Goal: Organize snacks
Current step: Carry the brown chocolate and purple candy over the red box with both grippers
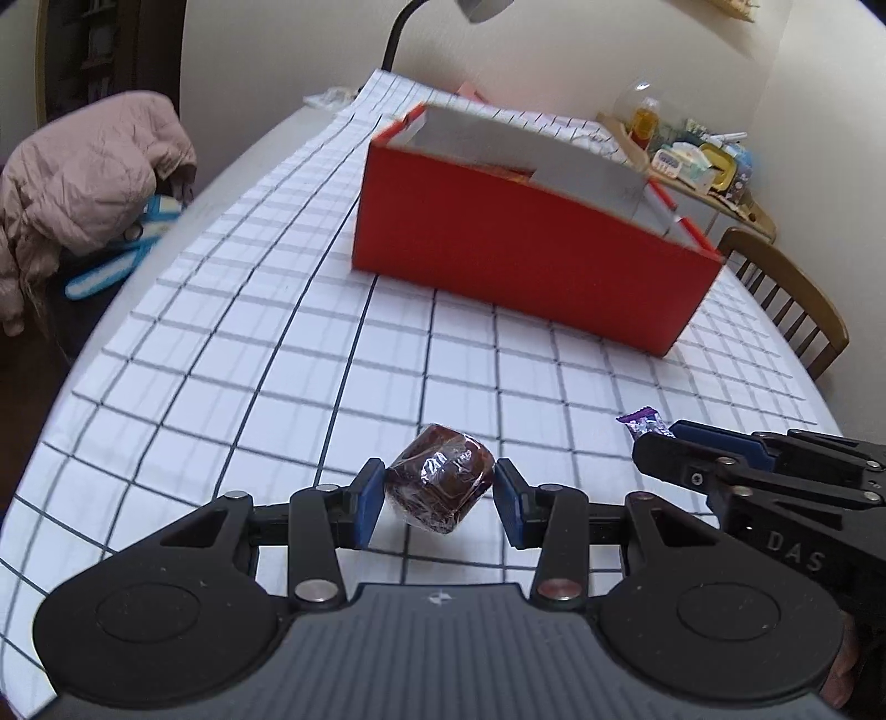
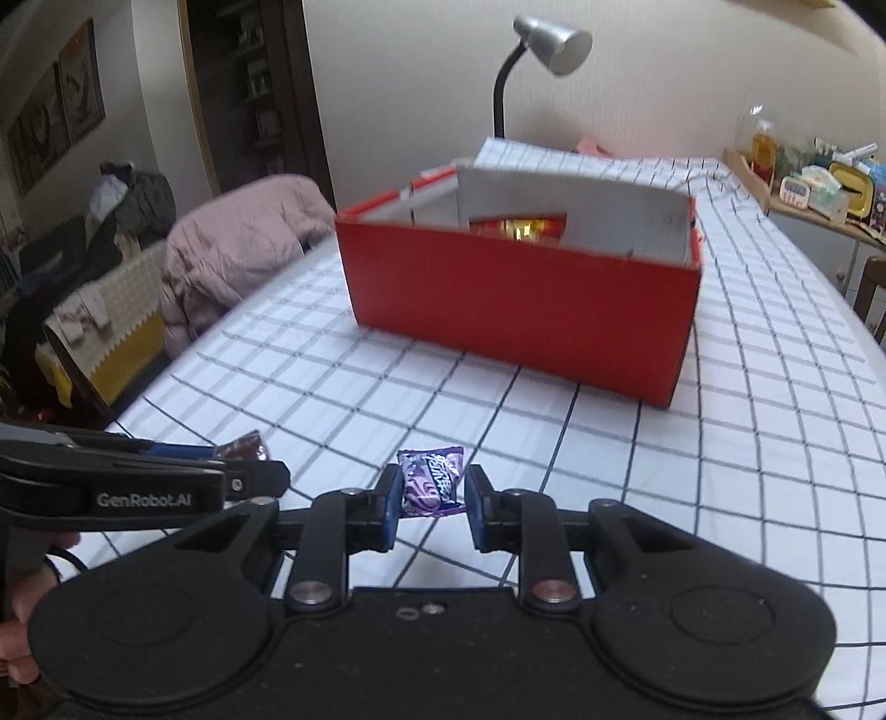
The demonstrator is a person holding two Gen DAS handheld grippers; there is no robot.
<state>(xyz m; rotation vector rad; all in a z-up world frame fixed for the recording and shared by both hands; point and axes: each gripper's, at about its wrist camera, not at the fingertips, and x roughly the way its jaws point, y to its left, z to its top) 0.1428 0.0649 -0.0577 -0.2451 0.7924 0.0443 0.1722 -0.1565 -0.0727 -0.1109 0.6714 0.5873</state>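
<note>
My left gripper (image 1: 440, 494) is shut on a brown plastic-wrapped cake (image 1: 440, 484) and holds it just above the checked tablecloth. My right gripper (image 2: 431, 498) is shut on a purple candy packet (image 2: 431, 483), low over the cloth. In the left wrist view the right gripper (image 1: 659, 448) reaches in from the right with the purple packet (image 1: 642, 423) at its tips. In the right wrist view the left gripper (image 2: 243, 465) comes in from the left with the brown cake (image 2: 243, 446). A red open cardboard box (image 1: 526, 266) (image 2: 520, 299) stands beyond both; a red-yellow snack shows inside it (image 2: 520, 227).
A black gooseneck desk lamp (image 2: 548, 44) stands behind the box. A pink jacket (image 1: 83, 177) hangs over a chair at the table's left. A wooden chair (image 1: 792, 299) and a cluttered side shelf (image 1: 692, 155) are at the right. Checked cloth (image 1: 277, 332) covers the table.
</note>
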